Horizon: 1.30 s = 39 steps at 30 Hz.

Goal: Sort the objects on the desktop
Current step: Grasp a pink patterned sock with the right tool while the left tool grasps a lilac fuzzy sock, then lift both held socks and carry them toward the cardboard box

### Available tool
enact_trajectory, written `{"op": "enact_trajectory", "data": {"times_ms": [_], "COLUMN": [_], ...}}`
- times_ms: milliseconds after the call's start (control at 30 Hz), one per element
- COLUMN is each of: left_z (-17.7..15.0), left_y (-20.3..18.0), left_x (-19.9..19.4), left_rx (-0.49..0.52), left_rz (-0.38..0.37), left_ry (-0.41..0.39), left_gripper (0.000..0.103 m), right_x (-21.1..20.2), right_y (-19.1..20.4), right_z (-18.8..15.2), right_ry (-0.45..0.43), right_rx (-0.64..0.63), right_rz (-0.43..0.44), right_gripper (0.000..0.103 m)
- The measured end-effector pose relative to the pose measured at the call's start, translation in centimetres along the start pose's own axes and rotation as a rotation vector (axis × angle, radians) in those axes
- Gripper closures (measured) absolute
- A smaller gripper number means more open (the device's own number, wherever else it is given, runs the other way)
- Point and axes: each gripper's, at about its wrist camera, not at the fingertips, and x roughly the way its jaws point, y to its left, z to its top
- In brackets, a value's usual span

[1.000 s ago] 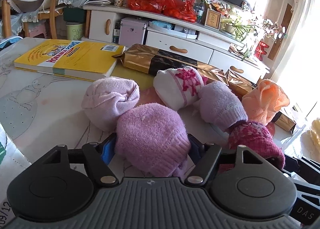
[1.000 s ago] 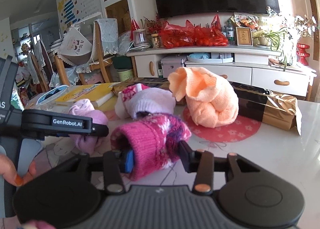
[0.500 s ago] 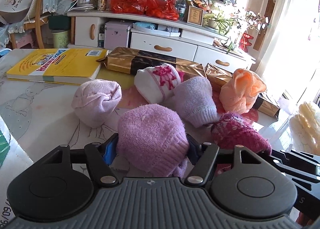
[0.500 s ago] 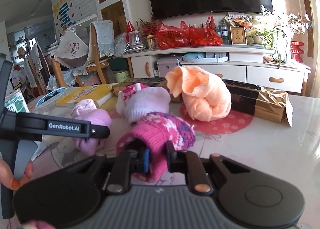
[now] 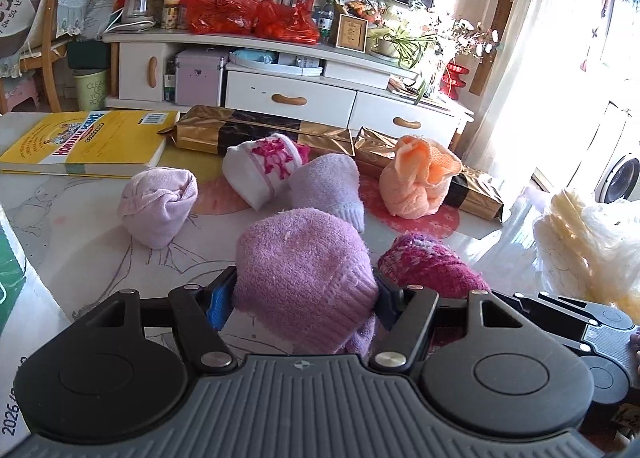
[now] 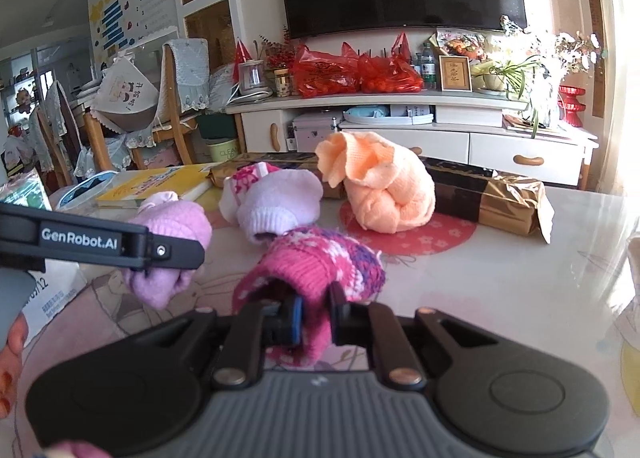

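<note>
Pinching: left gripper [image 5: 302,298] clamps fuzzy lilac sock roll [image 5: 300,270]; right gripper [image 6: 314,316], jaws just closed, squeezes pink patterned sock roll [image 6: 320,266].

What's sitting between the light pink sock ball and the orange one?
Two sock bundles: a white sock ball with a pink pattern and a lilac fuzzy sock lie between the light pink sock ball and the orange sock ball. The left wrist view shows it best.
</note>
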Motion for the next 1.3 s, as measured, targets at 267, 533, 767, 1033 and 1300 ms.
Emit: {"op": "enact_trajectory", "data": {"times_ms": [267,533,767,1033,1300], "left_z": [0.2,0.9,2.1,3.4,4.3], "left_y": [-0.8,0.1,1.4,3.5,8.2], "left_x": [-2.1,-4.8,-8.1,-11.4,-14.9], "left_rx": [-0.015,-0.043,-0.065,-0.083,-0.125], "left_rz": [-0.037,-0.046,-0.061,-0.038,0.042], "left_ry": [-0.022,-0.042,-0.074,-0.127,-0.187], "left_gripper": [0.02,0.02,0.02,0.02,0.02], "right_x": [-2.5,-6.0,-8.5,-10.7,-12.3], "right_y": [0.7,2.2,4.2,7.7,12.5], "right_z": [0.0,0.9,2.3,4.4,6.5], "right_ry": [-0.03,-0.103,-0.172,-0.246,-0.317], "right_rx": [-0.047,-0.118,-0.171,-0.23,-0.275], "right_rz": [-0.073,-0.128,-0.143,-0.09,0.047], "right_gripper": [0.095,0.098,0.099,0.099,0.099]}}
